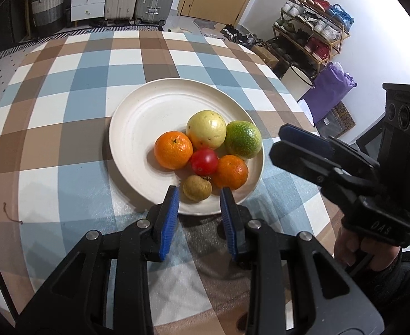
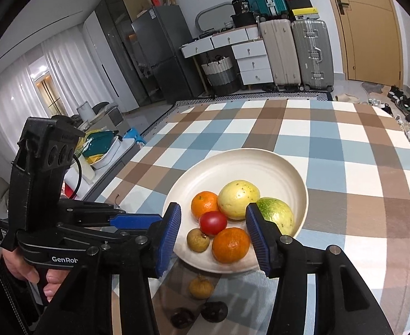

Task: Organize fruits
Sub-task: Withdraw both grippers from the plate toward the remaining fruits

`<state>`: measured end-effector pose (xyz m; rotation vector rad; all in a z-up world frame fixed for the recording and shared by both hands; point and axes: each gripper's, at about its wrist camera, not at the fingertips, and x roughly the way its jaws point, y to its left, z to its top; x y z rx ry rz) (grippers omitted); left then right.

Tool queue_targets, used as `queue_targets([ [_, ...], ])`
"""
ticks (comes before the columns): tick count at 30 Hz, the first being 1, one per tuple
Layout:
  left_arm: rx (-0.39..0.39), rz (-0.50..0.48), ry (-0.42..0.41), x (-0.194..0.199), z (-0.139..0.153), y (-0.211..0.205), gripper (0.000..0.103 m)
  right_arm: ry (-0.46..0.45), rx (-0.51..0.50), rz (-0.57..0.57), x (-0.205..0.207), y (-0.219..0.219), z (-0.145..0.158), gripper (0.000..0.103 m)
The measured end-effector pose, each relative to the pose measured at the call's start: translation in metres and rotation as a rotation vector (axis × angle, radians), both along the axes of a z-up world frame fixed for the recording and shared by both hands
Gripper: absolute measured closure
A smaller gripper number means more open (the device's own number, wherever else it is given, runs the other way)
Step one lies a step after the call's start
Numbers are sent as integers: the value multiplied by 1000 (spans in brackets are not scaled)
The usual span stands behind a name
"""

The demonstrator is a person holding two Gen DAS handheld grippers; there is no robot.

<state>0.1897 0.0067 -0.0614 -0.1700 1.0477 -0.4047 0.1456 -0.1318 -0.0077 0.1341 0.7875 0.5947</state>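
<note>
A white plate [image 1: 138,128] [image 2: 260,164] on the checked table holds several fruits: two oranges [image 1: 173,154] [image 1: 230,172], a yellow fruit [image 1: 206,129] [image 2: 238,199], a green fruit [image 1: 243,139] [image 2: 277,213], a red tomato [image 1: 204,161] [image 2: 212,222] and a small brown longan [image 1: 197,188] [image 2: 198,240]. My left gripper [image 1: 199,195] is open and empty, its tips at the plate's near rim on either side of the longan. My right gripper [image 2: 213,217] is open and empty, above the plate's near edge. Off the plate, a brown fruit [image 2: 201,287] and two dark fruits [image 2: 214,311] [image 2: 182,319] lie on the table under the right gripper.
The table's checked cloth [image 1: 65,111] stretches far and left of the plate. The right gripper's body [image 1: 344,173] shows at the right of the left wrist view; the left gripper's body [image 2: 65,223] shows at the left of the right wrist view. Suitcases, drawers and a shoe rack stand beyond the table.
</note>
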Motion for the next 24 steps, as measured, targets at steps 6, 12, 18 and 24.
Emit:
queue_targets([
  [6, 3, 16, -39, -20, 15, 3, 71, -44, 10, -10, -16, -3, 15, 48],
  [12, -13, 12, -80, -43, 31, 2, 54, -103, 13, -23, -35, -6, 30, 42],
  [18, -14, 36, -127, -66, 47, 3, 35, -140, 12, -43, -54, -10, 40, 34],
  [24, 12, 63, -159, -89, 56, 5, 22, -172, 13, -55, -74, -13, 47, 20],
])
